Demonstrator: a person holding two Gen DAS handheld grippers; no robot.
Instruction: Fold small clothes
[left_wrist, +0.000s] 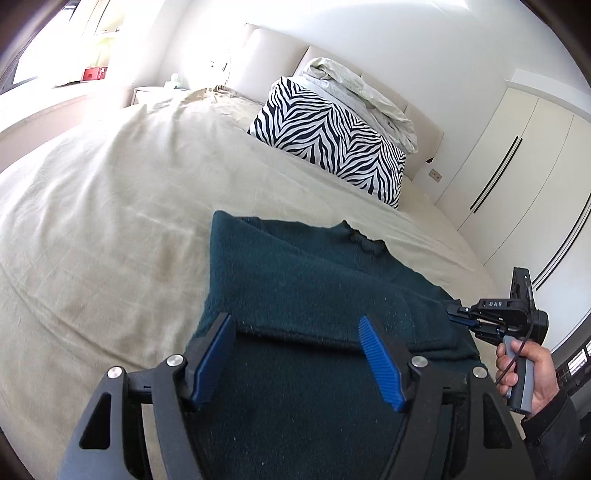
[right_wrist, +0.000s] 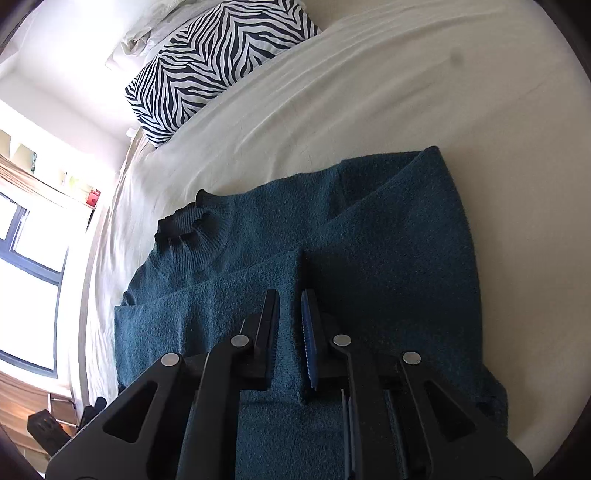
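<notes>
Your left gripper (left_wrist: 295, 332) hangs wide open over the teal sweater (left_wrist: 314, 280) on the bed (left_wrist: 110, 206), right gripper (left_wrist: 456, 314) pinching its edge.

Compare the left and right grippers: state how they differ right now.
The left gripper is wide open and holds nothing; the right gripper is shut, pinching an edge of the teal sweater. The left hangs over the sweater's near part, the right at its side. Both have blue pads.

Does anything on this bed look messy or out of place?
Mostly tidy. The dark teal sweater lies half folded on the beige sheet. Only the crumpled bedding heaped behind the zebra pillow looks untidy.
</notes>
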